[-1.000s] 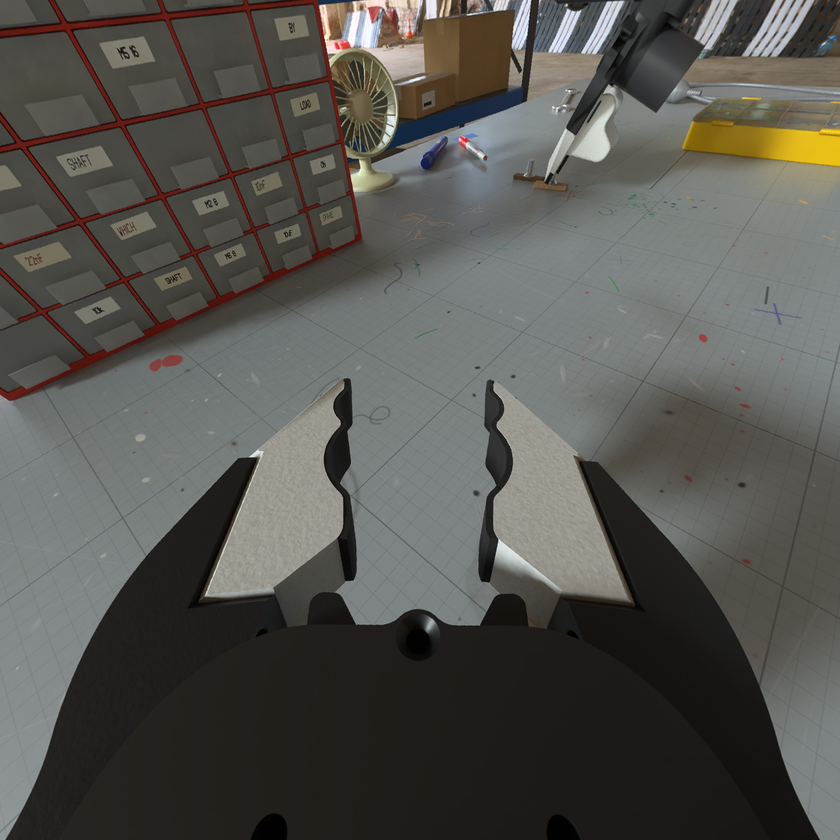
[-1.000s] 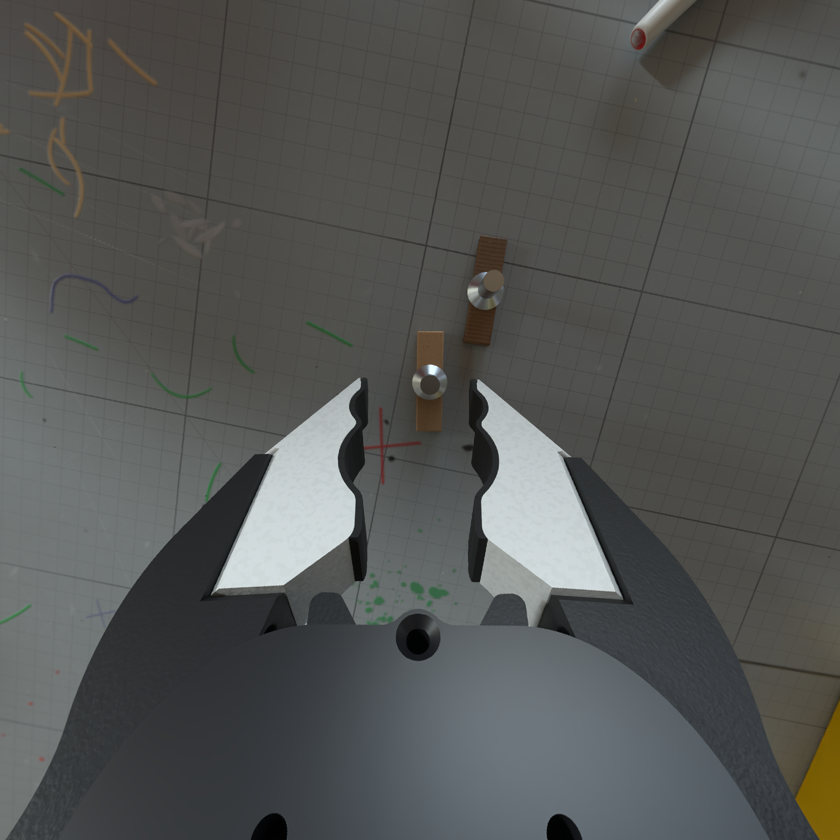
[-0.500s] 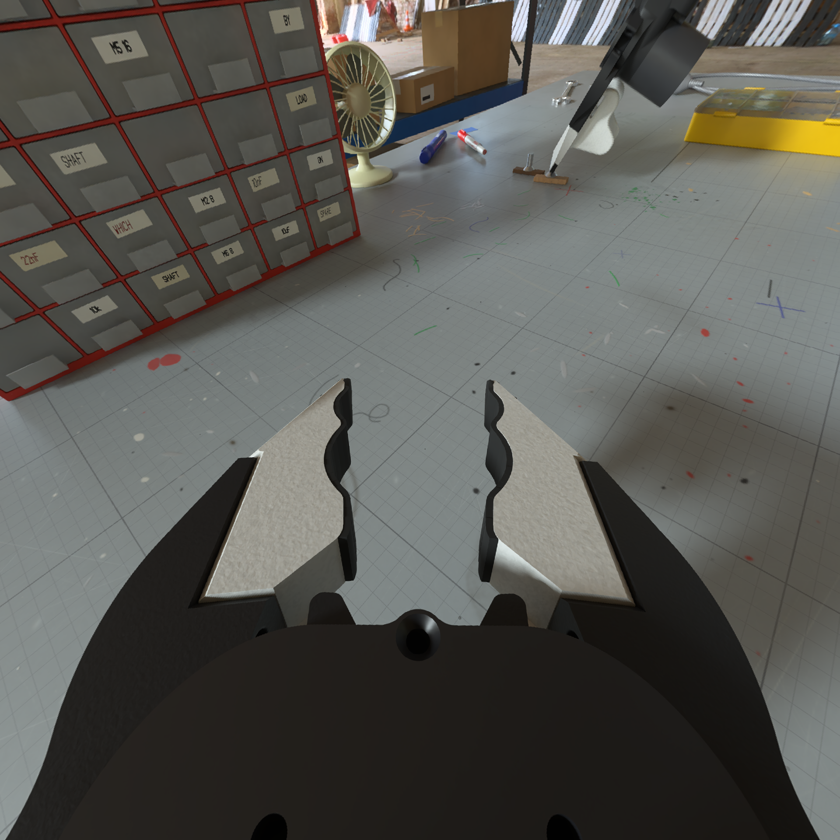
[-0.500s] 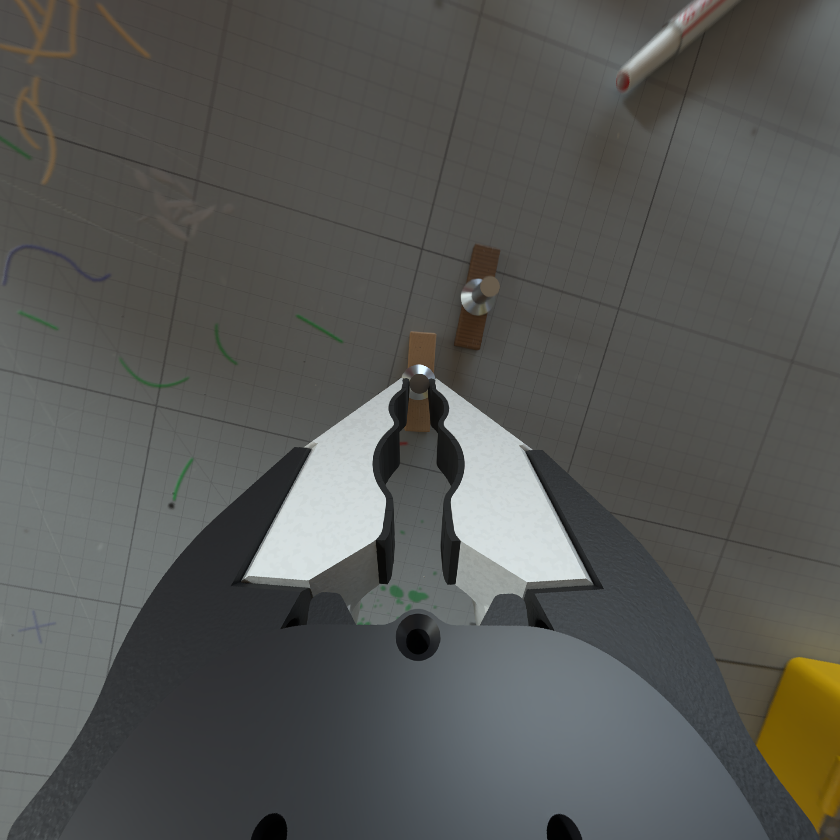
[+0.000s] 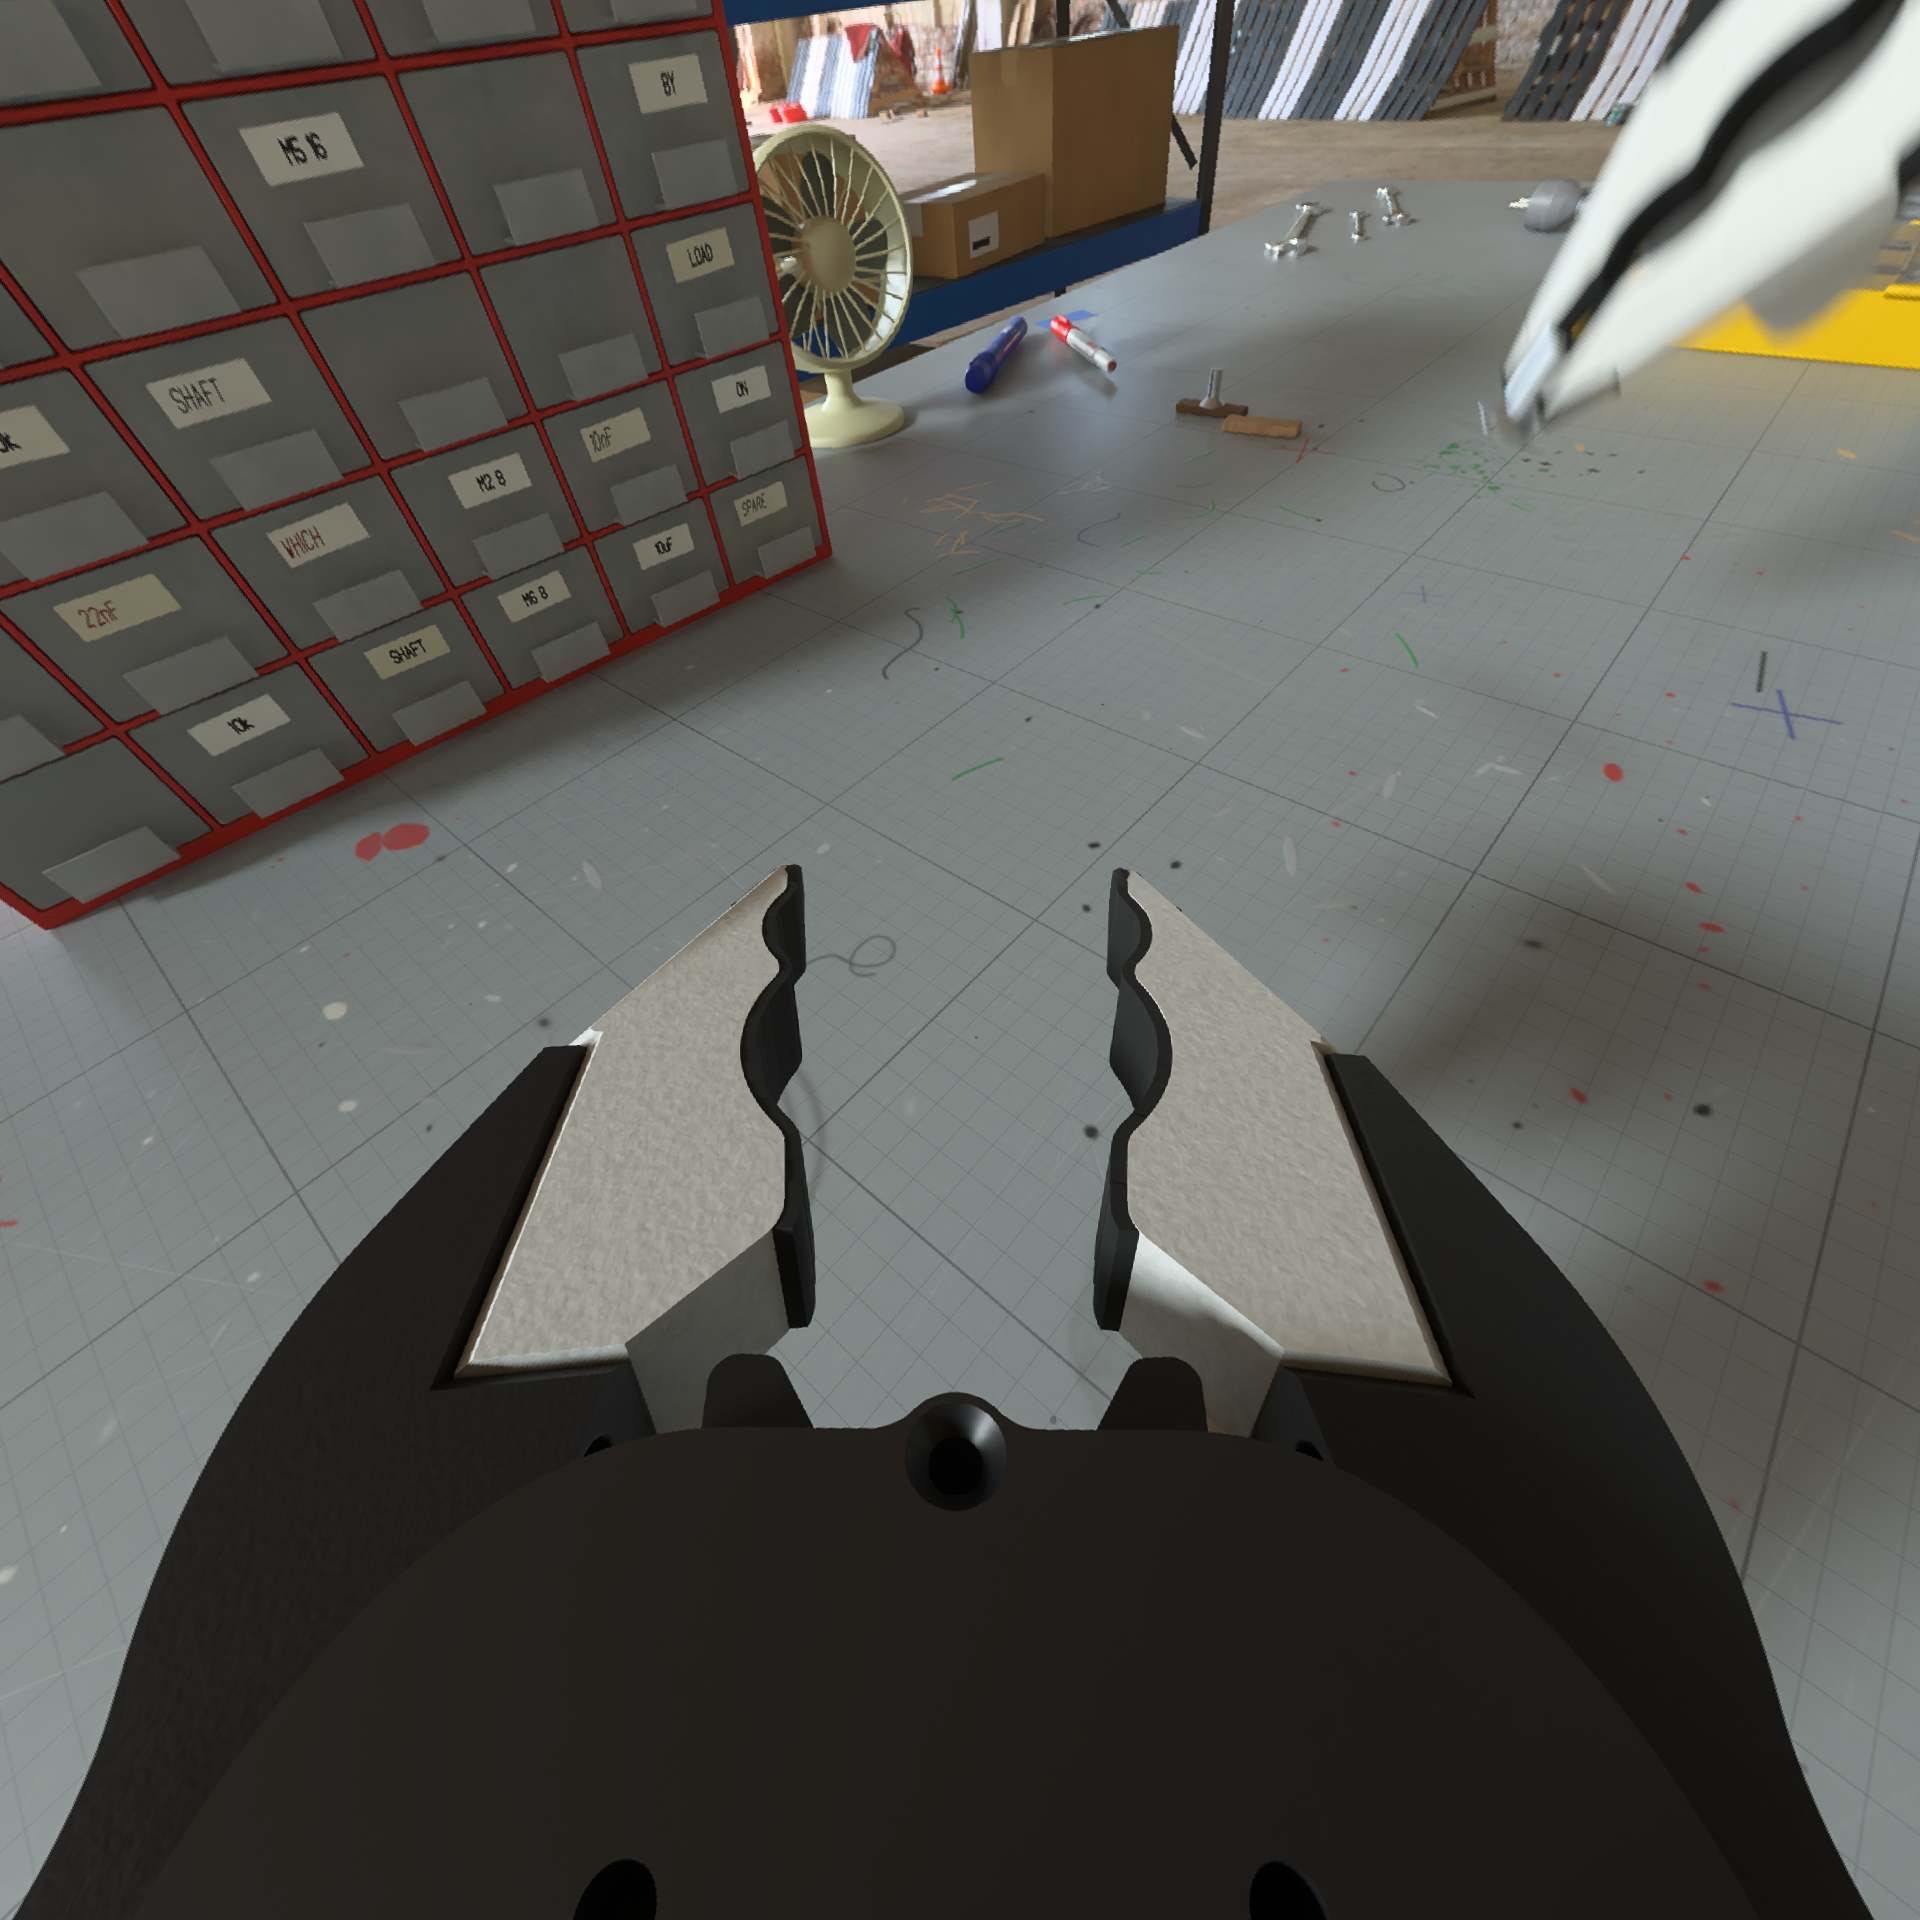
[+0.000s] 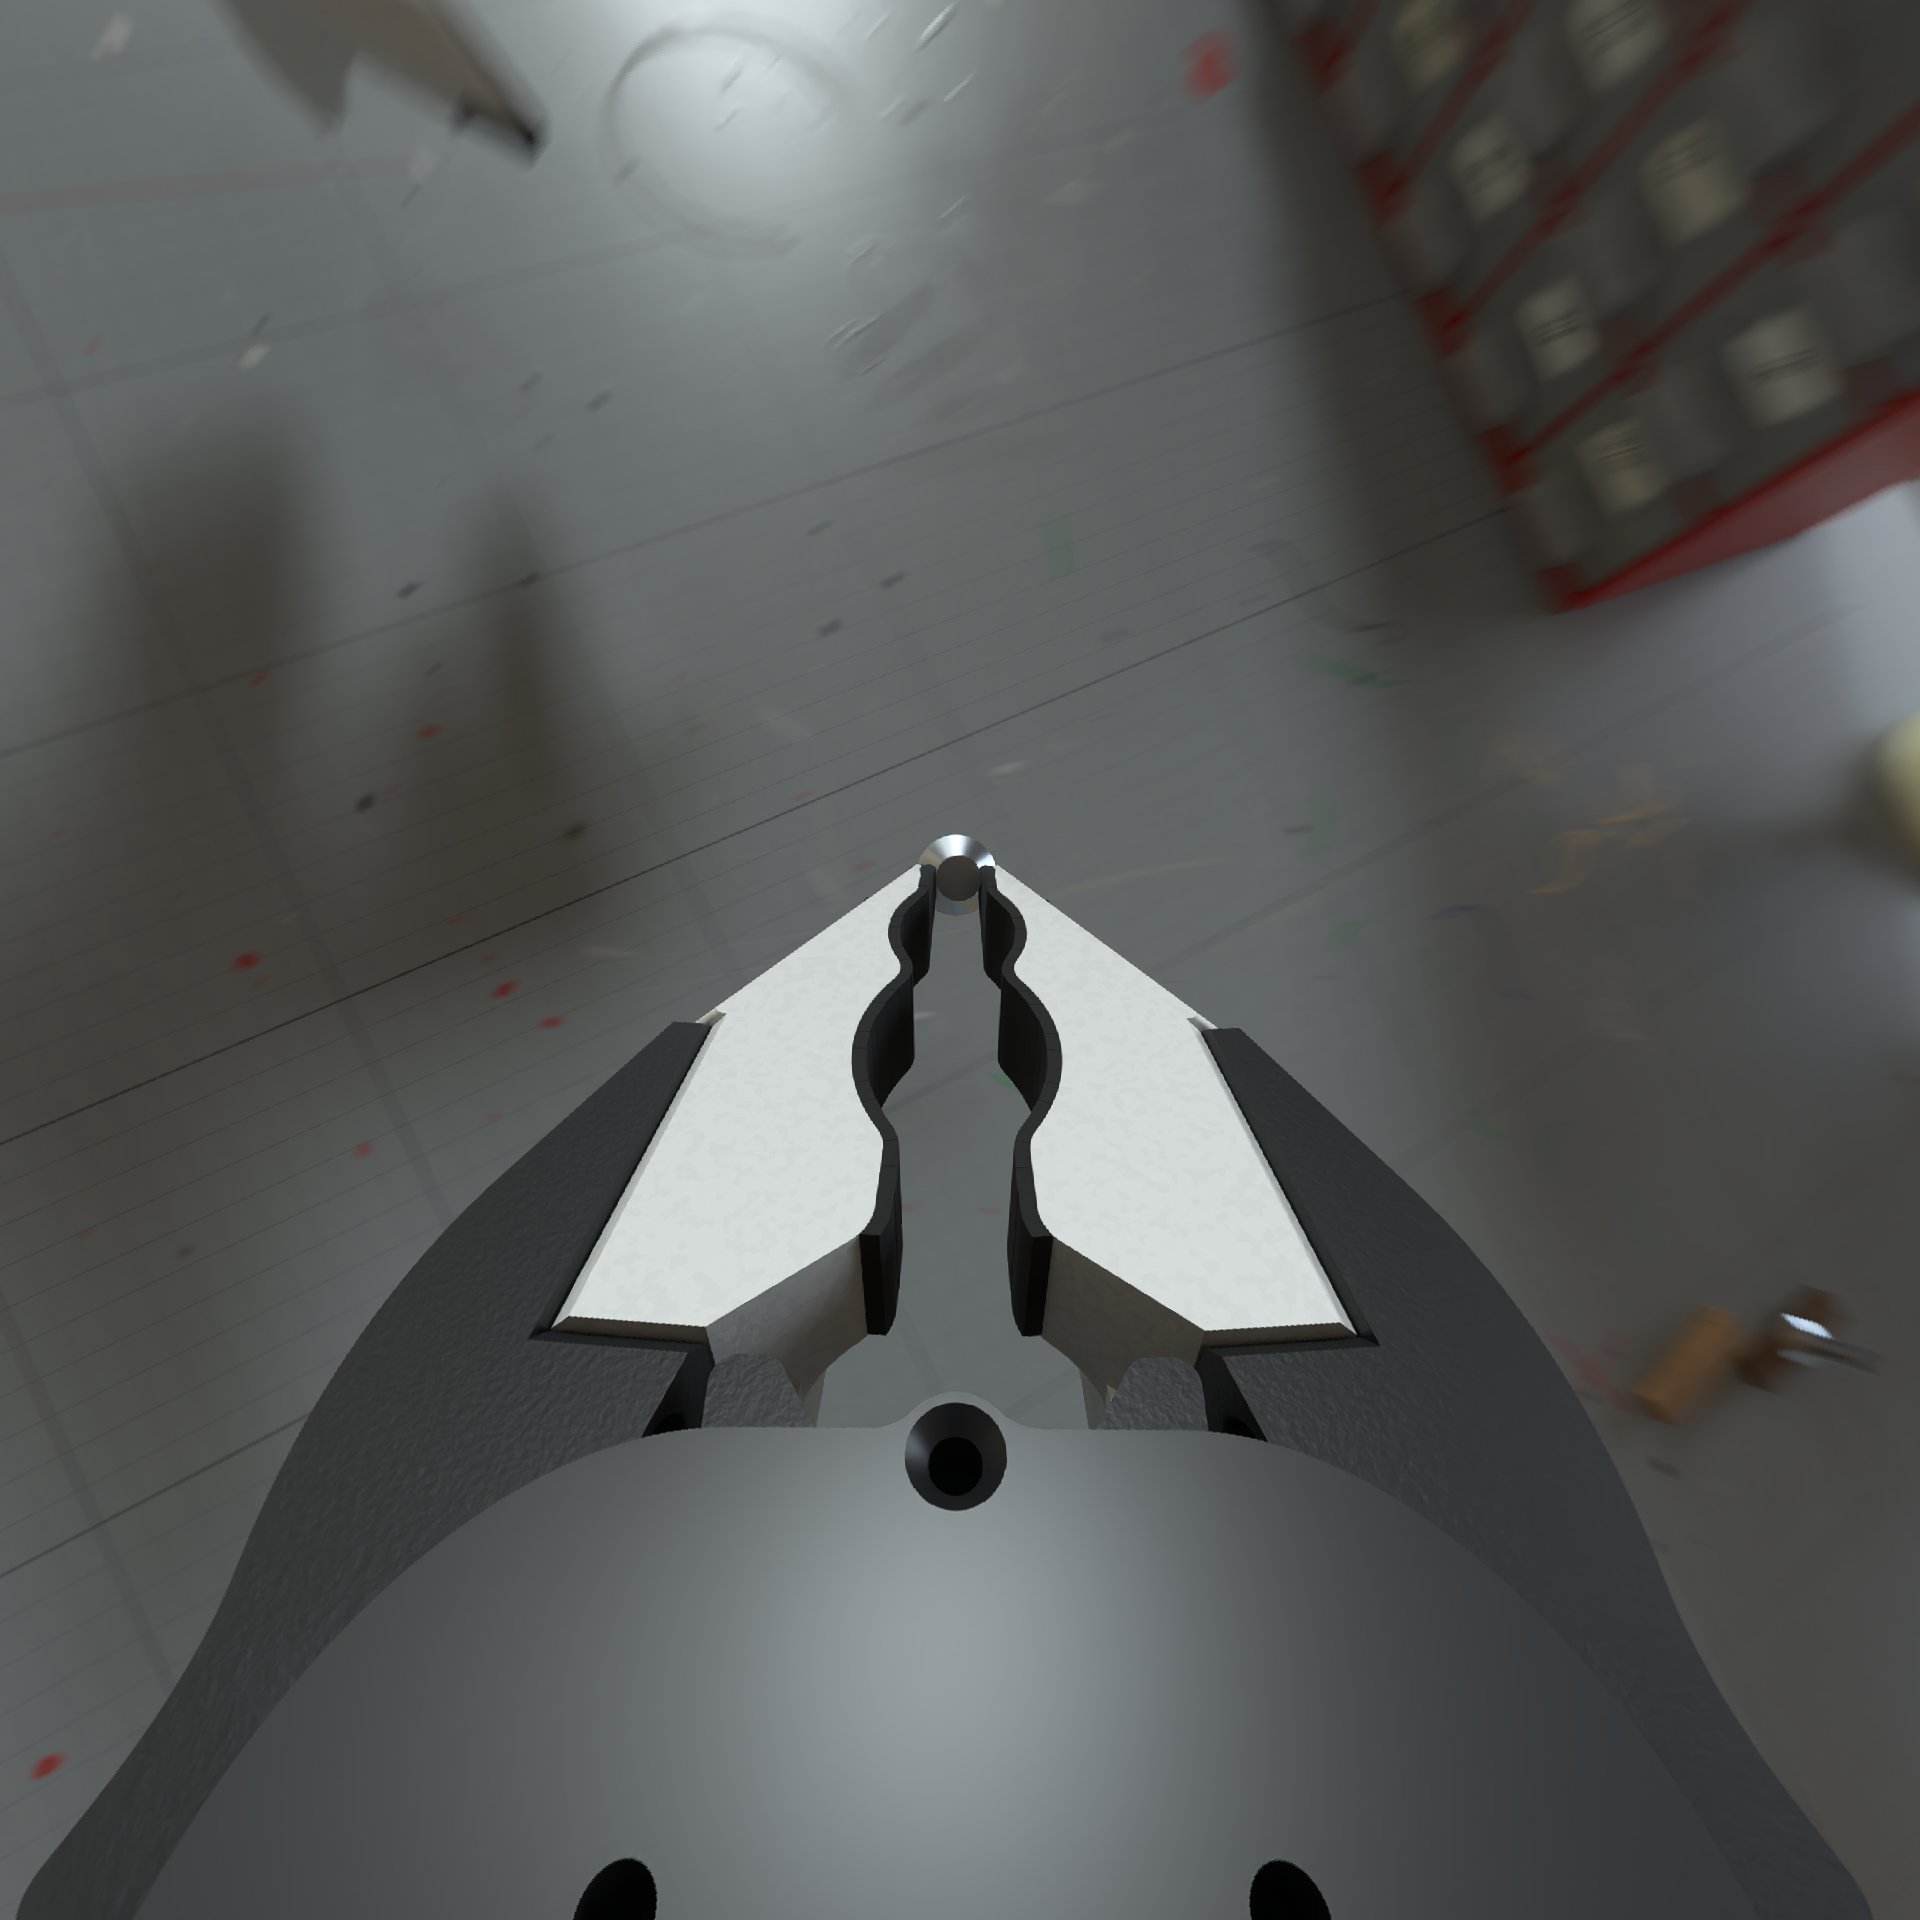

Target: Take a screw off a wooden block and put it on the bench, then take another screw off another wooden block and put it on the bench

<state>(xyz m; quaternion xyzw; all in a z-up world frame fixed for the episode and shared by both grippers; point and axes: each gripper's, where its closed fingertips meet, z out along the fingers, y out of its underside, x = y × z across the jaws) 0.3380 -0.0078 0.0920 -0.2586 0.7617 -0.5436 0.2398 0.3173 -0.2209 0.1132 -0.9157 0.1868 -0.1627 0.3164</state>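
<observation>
My right gripper (image 6: 957,871) is shut on a silver screw (image 6: 957,858), held at the fingertips above the grey bench; its view is blurred. It also shows blurred at the upper right of the left wrist view (image 5: 1532,390). Far off in the left wrist view, a light wooden block (image 5: 1261,425) lies bare, and a darker wooden block (image 5: 1210,408) beside it carries an upright screw (image 5: 1212,387). Both blocks show blurred at the right of the right wrist view (image 6: 1688,1375). My left gripper (image 5: 956,883) is open and empty, low over the bench.
A red-framed cabinet of grey drawers (image 5: 395,416) stands at the left. A cream desk fan (image 5: 836,281), a blue marker (image 5: 995,355) and a red-capped marker (image 5: 1084,345) lie beyond it. A yellow tray (image 5: 1829,332) and wrenches (image 5: 1294,229) are at the far right.
My right gripper closed on the screw of the light block, lifted it off, and swung away toward my left gripper. My left gripper stayed open and shifted slightly.
</observation>
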